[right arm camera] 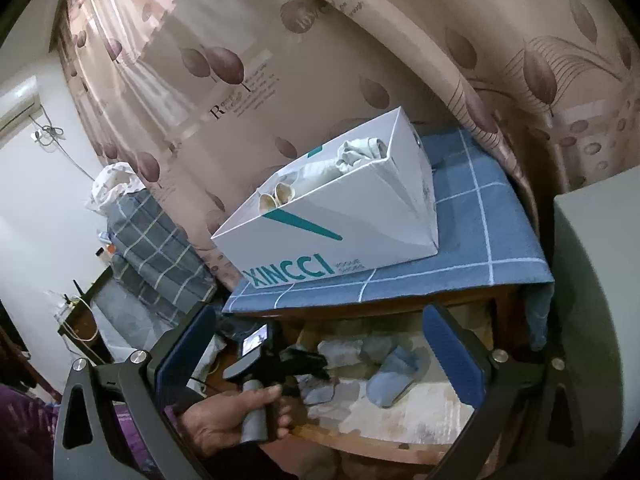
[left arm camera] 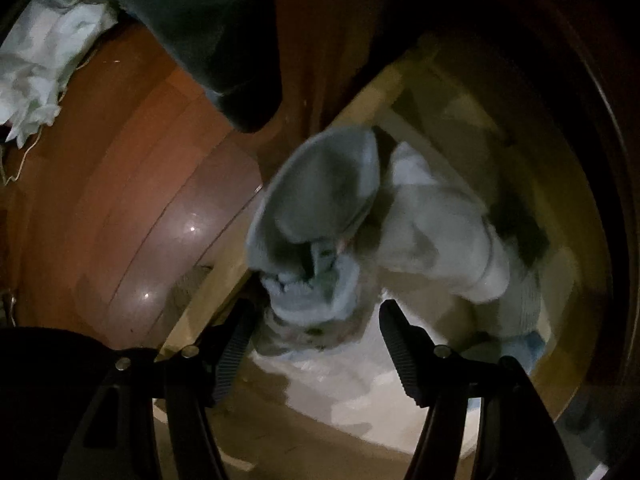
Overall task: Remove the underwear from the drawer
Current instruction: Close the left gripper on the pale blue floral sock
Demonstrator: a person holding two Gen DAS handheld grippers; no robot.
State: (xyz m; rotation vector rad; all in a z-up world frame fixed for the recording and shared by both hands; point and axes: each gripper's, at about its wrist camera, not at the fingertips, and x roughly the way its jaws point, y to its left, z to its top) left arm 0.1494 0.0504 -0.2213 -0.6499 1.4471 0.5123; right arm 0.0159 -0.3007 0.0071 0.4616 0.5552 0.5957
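- Left gripper (left arm camera: 316, 320) hangs unclenched above pale blue underwear (left arm camera: 316, 216) in the open drawer (left arm camera: 384, 92).
- Right gripper (right arm camera: 320, 344), released, empty, faces the drawer beneath a white shoebox (right arm camera: 320, 224).

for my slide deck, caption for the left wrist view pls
Open left gripper pointing down over crumpled grey-blue underwear in the open wooden drawer.

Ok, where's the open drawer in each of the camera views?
Left wrist: drawer fills the right half, ahead of the left gripper.
Right wrist: bottom centre, below the blue checked cloth.
Shared landmark: the pale clothes lying in it.
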